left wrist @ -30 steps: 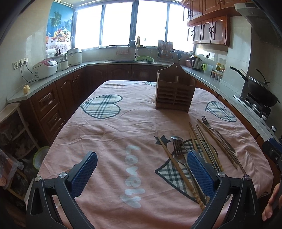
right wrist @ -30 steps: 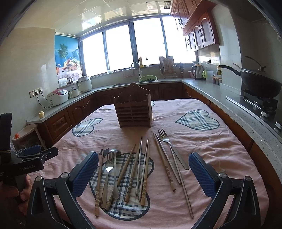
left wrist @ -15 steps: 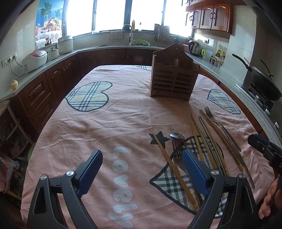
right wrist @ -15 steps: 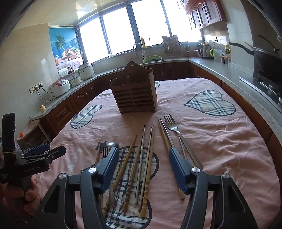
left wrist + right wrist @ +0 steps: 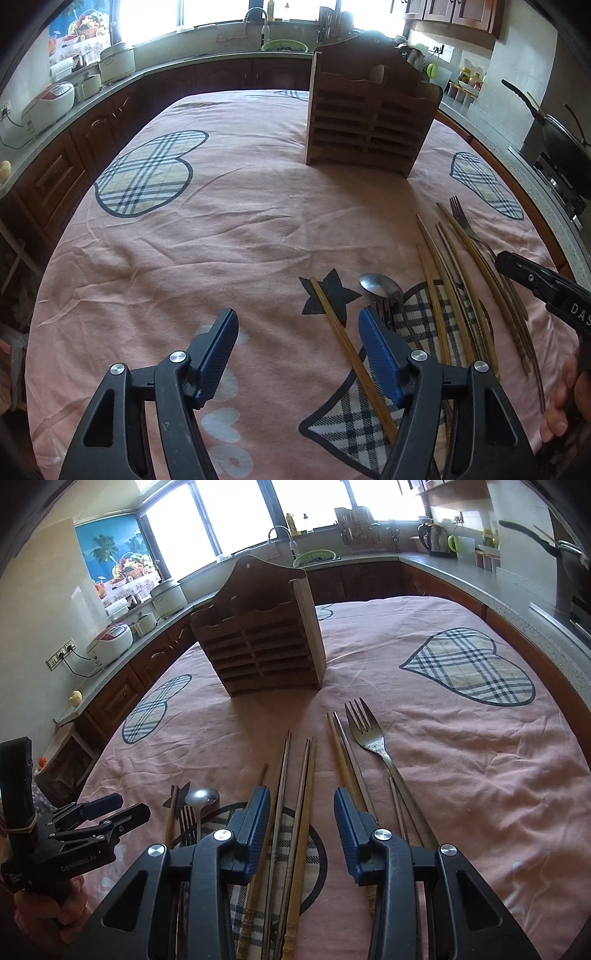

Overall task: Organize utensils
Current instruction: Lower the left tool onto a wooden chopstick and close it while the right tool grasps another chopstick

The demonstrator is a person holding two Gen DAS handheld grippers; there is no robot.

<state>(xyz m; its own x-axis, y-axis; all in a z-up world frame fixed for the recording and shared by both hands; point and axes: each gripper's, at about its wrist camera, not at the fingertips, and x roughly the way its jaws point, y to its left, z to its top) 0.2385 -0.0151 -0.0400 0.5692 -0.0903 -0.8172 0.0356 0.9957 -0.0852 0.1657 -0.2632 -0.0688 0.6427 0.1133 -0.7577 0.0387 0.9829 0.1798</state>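
A wooden utensil holder (image 5: pixel 371 122) (image 5: pixel 264 642) stands upright at the far middle of the pink tablecloth. Several chopsticks (image 5: pixel 306 775) (image 5: pixel 439 280), a large fork (image 5: pixel 371 738), a spoon (image 5: pixel 380 286) (image 5: pixel 201 797) and a smaller fork lie loose near the front edge. My right gripper (image 5: pixel 301 812) is open, low over the chopsticks, with a pair lying between its fingers. My left gripper (image 5: pixel 297 339) is open and empty, over bare cloth just left of one chopstick (image 5: pixel 343 332) and the spoon.
The tablecloth (image 5: pixel 229 236) has plaid heart prints. Kitchen counters run round the table, with rice cookers (image 5: pixel 48 101) at left, a sink at the back and a wok (image 5: pixel 561 140) on the stove at right. Each gripper shows in the other's view.
Both grippers have moved forward and down toward the table. Both have narrowed their openings, the right one more, and it now straddles the chopsticks.
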